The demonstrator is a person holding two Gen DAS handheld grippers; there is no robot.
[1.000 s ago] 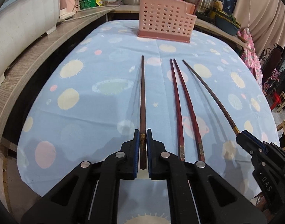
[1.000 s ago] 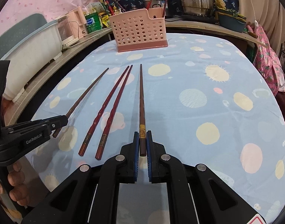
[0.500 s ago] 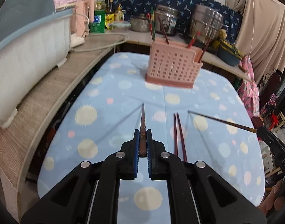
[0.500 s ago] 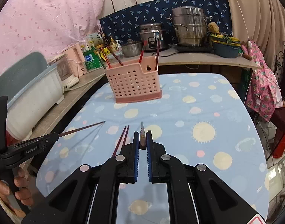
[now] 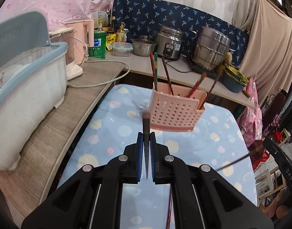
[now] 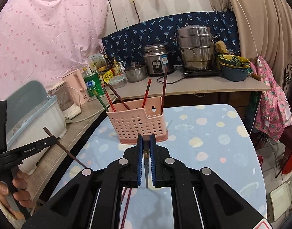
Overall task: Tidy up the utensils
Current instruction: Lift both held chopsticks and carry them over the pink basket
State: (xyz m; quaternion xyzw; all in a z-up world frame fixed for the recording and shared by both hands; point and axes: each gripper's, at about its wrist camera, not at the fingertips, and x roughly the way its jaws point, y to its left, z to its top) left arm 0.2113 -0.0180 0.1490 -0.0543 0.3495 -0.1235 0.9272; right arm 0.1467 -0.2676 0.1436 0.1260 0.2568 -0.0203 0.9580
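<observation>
Both claws risen off table since earlier; left claw (image 5: 146, 145), right claw (image 6: 146, 147) each pinching chopstick.

The surface (image 6: 212, 133) wears a pale blue cloth dotted with cream, pink and yellow suns and planets. The perforated utensil basket (image 6: 138, 124) is salmon pink and holds red, green and dark brown chopsticks (image 6: 147, 93). Both grippers are black with blue pads on their fingers (image 5: 139, 156), each around a dark brown chopstick (image 5: 146, 126). A pink curtain (image 6: 40, 38) carries darker pink spots, and the navy backsplash cloth (image 6: 165, 28) shows light blue sprigs.
</observation>
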